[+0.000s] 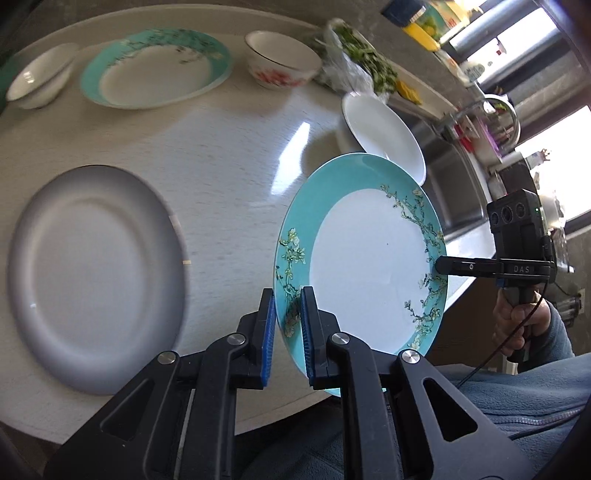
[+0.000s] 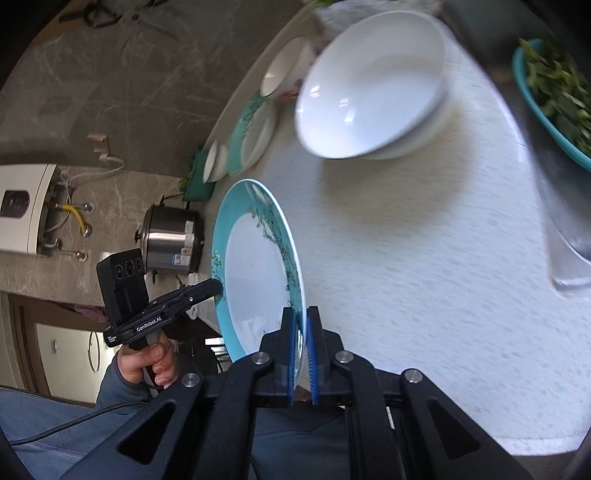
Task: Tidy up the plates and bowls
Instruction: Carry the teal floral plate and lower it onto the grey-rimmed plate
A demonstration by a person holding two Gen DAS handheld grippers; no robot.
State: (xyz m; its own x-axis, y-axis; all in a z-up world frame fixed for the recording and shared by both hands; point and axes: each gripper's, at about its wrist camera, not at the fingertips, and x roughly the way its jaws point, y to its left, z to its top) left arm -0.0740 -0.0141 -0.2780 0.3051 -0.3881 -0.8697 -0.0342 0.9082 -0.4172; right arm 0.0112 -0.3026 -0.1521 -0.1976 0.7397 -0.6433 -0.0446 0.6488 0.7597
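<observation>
A teal-rimmed plate with a blossom pattern (image 1: 365,254) is held above the round table, tilted on edge. My left gripper (image 1: 288,328) is shut on its near rim. My right gripper (image 2: 301,354) is shut on the opposite rim of the same plate (image 2: 255,269); it shows in the left wrist view (image 1: 441,265) at the plate's far edge. A grey plate (image 1: 96,277) lies at the left. A second teal plate (image 1: 155,70), a small white dish (image 1: 38,79), a floral bowl (image 1: 282,59) and a white bowl (image 1: 384,133) stand further back.
The white table (image 1: 221,158) ends close to my body. A bag of greens (image 1: 354,62) and jars (image 1: 424,26) lie at the back. A sink (image 1: 454,173) is to the right. A teal basin of greens (image 2: 554,96) and a rice cooker (image 2: 171,240) show in the right wrist view.
</observation>
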